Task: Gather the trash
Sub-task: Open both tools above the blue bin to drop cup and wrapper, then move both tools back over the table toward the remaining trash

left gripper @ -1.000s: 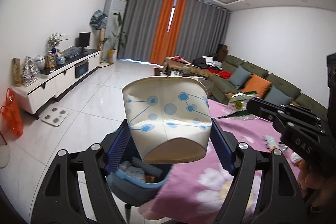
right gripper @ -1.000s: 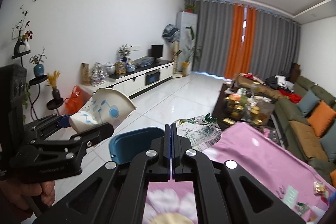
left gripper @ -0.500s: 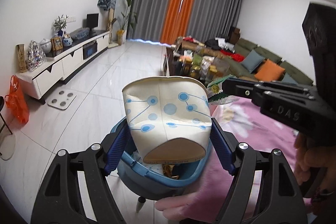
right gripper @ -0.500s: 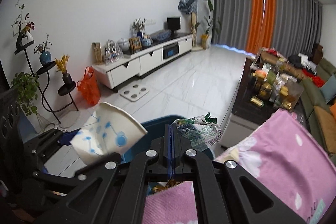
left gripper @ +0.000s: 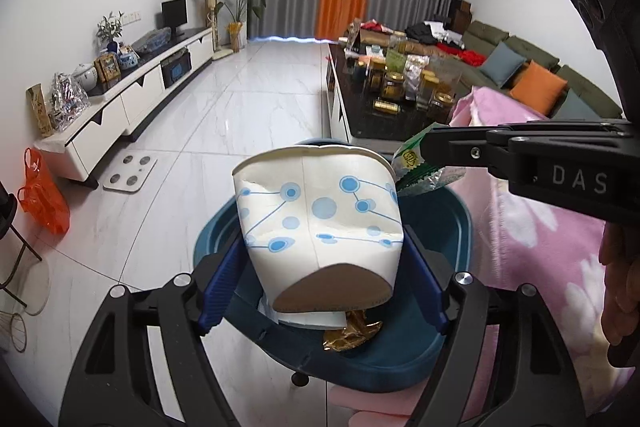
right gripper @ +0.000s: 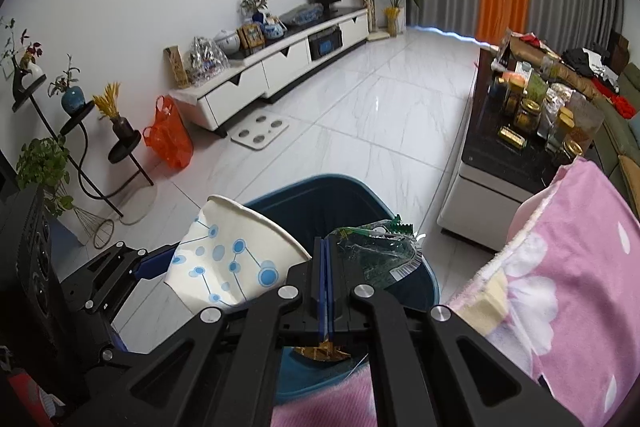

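Left claw [left gripper: 320, 259] squeezes the dented paper cup [left gripper: 316, 219], right claw [right gripper: 325, 283] pinches the green wrapper [right gripper: 372, 255]; both hang right above the blue bin [left gripper: 448, 211]. Best release straight down, clear of the rim.

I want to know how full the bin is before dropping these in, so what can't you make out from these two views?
- Bin contents: left wrist view, mostly covered by the paper cup in the left gripper; only a gold wrapper shows.
- Bin depth: right wrist view, blocked by the right gripper and its green wrapper.
- Green wrapper print: too small.
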